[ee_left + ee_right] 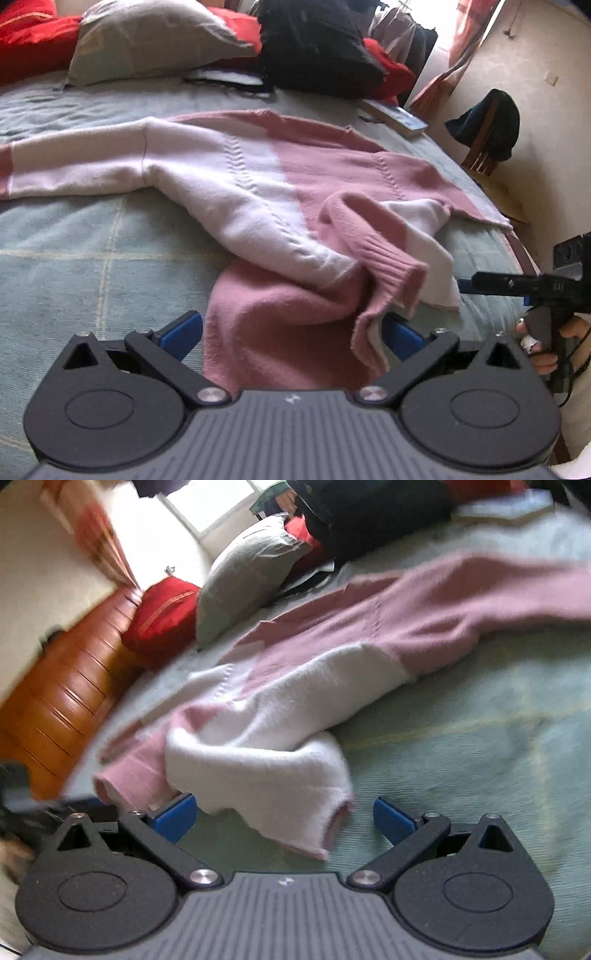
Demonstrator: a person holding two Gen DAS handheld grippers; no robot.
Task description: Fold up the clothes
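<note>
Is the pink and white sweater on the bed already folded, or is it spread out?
Mostly spread, not folded: the sweater lies across the bed, one sleeve stretched out; only the hem is bunched up.

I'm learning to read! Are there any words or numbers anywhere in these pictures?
No readable words or numbers.
Book on the bed: cover print too small and blurred.
Right gripper: small pale marks on its black arm, too tiny to read.
Left gripper: only a small white logo, no letters.

Pale walls; bright window [210,509] at 11 o'clock, red patterned curtain [461,48] at 1, orange wooden dresser [66,698] at 9.
</note>
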